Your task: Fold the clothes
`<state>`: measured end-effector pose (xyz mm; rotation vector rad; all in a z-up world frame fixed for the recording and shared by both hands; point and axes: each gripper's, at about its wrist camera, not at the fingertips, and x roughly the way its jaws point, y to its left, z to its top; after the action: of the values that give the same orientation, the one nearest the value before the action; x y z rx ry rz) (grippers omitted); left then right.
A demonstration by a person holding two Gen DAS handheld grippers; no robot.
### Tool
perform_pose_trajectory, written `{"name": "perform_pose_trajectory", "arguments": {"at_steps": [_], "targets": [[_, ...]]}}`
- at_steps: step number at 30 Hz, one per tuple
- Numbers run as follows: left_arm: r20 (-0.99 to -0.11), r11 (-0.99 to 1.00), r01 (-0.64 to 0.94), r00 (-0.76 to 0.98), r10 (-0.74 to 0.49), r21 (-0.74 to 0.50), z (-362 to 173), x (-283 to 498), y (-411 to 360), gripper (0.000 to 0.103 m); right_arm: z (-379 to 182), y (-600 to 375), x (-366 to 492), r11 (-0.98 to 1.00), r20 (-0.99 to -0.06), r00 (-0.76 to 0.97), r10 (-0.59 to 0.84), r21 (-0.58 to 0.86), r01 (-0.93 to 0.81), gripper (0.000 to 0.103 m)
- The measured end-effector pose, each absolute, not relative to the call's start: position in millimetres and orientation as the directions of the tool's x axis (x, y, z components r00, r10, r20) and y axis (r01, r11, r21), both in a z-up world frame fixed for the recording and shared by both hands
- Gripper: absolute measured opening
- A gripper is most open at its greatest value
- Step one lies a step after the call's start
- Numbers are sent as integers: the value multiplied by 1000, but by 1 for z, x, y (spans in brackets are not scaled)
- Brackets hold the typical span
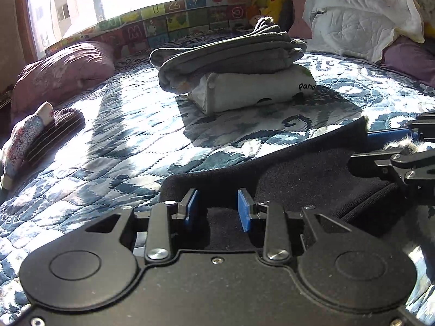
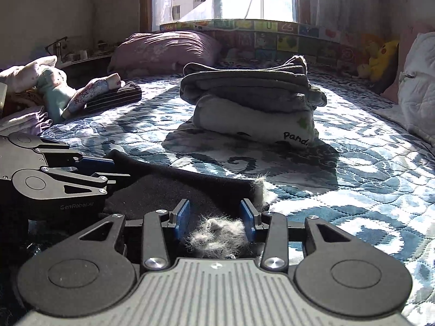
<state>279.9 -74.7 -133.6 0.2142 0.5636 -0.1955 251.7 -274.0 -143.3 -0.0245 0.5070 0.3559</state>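
Observation:
A black garment with a grey fur trim lies flat on the quilt at the near edge. My left gripper hovers open over its left part, blue pads apart with black cloth showing between them. My right gripper is open at the garment's right corner, and the fur tuft sits loosely between its fingers. Each gripper shows in the other's view: the right gripper at the right edge, the left gripper at the left. Farther back stands a folded stack, a grey garment on a white one.
The bed carries a blue-white patterned quilt. Small folded clothes lie at the left, with a purple pillow behind them. White bedding is heaped at the back right. A colourful padded wall and plush toys line the window side.

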Motion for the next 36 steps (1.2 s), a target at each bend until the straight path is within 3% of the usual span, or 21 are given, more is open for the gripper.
{"name": "perform_pose_trajectory", "arguments": {"at_steps": [1, 2, 3, 4, 5, 8, 12, 15, 17, 22, 26, 28, 31, 32, 34, 36], "targets": [[-540, 964, 235, 831, -135, 121, -128, 275, -68, 33, -139, -278, 247, 940, -459, 824, 331, 83, -332, 42], [-533, 969, 229, 834, -145, 95, -121, 270, -62, 37, -135, -285, 242, 943, -438, 836, 329, 112, -312, 50], [-511, 978, 205, 845, -159, 34, -115, 261, -50, 48, -131, -293, 238, 947, -419, 849, 323, 147, -287, 59], [-515, 981, 186, 837, -185, -50, -112, 256, -37, 53, -130, -302, 235, 945, -409, 854, 322, 197, -262, 77], [-517, 977, 165, 830, -211, -133, -110, 251, -23, 53, -131, -312, 234, 938, -406, 854, 325, 255, -236, 85], [-534, 911, 71, 790, -300, -406, -123, 248, 16, 57, -144, -343, 237, 849, -414, 817, 402, 503, -163, 85], [-501, 710, -66, 754, -425, -701, -154, 251, 46, 57, -164, -354, 248, 765, -437, 773, 460, 637, -96, 80], [-466, 639, -75, 750, -469, -765, -159, 255, 42, 55, -169, -347, 254, 765, -450, 756, 476, 636, -103, 69], [-469, 614, -94, 738, -485, -784, -161, 259, 33, 52, -170, -342, 256, 765, -457, 739, 495, 632, -122, 57], [-473, 635, -108, 763, -440, -765, -155, 244, 30, 24, -169, -334, 257, 758, -457, 719, 524, 635, -149, 51], [-421, 676, -65, 824, -378, -734, -126, 197, 54, 22, -165, -315, 244, 632, -366, 643, 672, 736, -241, 44], [-420, 670, -103, 845, -332, -735, -124, 169, 82, 23, -164, -285, 235, 627, -387, 586, 712, 727, -281, 42], [-511, 665, -192, 795, -326, -722, -142, 154, 111, 33, -162, -254, 227, 712, -465, 593, 657, 640, -287, 52], [-519, 648, -217, 793, -320, -731, -147, 151, 118, 35, -158, -252, 224, 727, -465, 612, 639, 625, -284, 59], [-491, 634, -193, 804, -335, -749, -145, 149, 124, 55, -152, -256, 217, 728, -445, 647, 619, 635, -260, 73], [-483, 638, -179, 807, -340, -749, -142, 155, 128, 59, -151, -263, 213, 732, -448, 661, 602, 640, -233, 79]]}}
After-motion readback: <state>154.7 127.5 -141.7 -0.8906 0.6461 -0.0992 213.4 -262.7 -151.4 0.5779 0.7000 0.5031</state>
